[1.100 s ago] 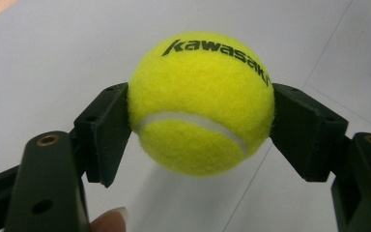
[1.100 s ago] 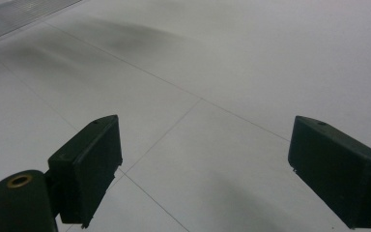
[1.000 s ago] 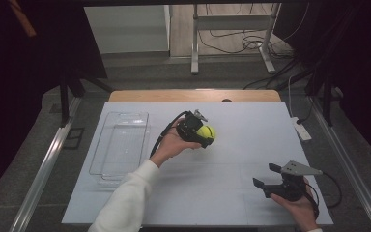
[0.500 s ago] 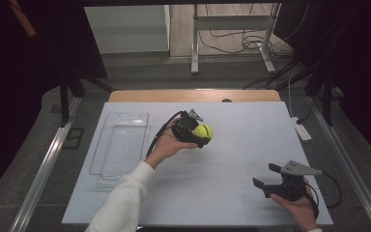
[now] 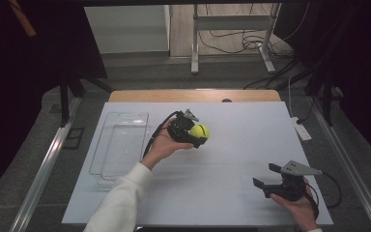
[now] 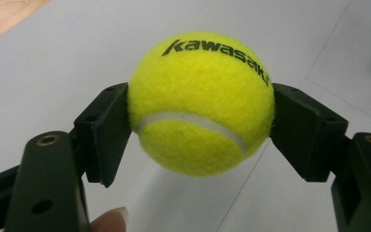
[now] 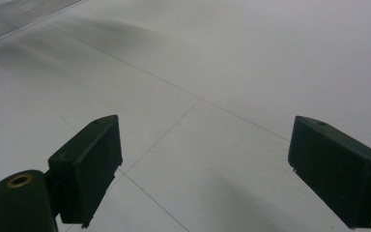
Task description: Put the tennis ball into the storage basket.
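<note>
A clear plastic tray (image 5: 118,145) lies near the left edge of the white worktop (image 5: 232,159). Its long side runs from the near edge toward the far edge. Nothing can be seen inside it.

Just to the right of the tray, a hand in a white sleeve (image 5: 121,203) comes up from the near edge. It holds the left gripper (image 5: 197,134) above the middle of the worktop, a bit closer to the far edge. The left gripper points to the right and a little toward the near edge. Its black cable (image 5: 150,140) hangs down on the tray side.

The left gripper is squeezing a yellow tennis ball (image 5: 199,131). In the left gripper view the ball (image 6: 200,104) sits between the two black jaws, and each jaw presses on one side of it. The ball is off the worktop, with white board showing under it. A ball is round, so it has no long side. Black letters (image 6: 217,53) run across its top and read "kawasaki", going uphill to downhill from left to right. A white seam (image 6: 193,123) curves across its front, lower down. A fingertip (image 6: 111,220) peeks in at the bottom.

Far to the right, close to the near right corner, the other hand holds the right gripper (image 5: 265,181). It points left. In the right gripper view its two black jaws stand wide apart with only bare worktop (image 7: 212,87) between them. It holds nothing.

A small white box (image 5: 301,129) lies at the right edge of the worktop.
</note>
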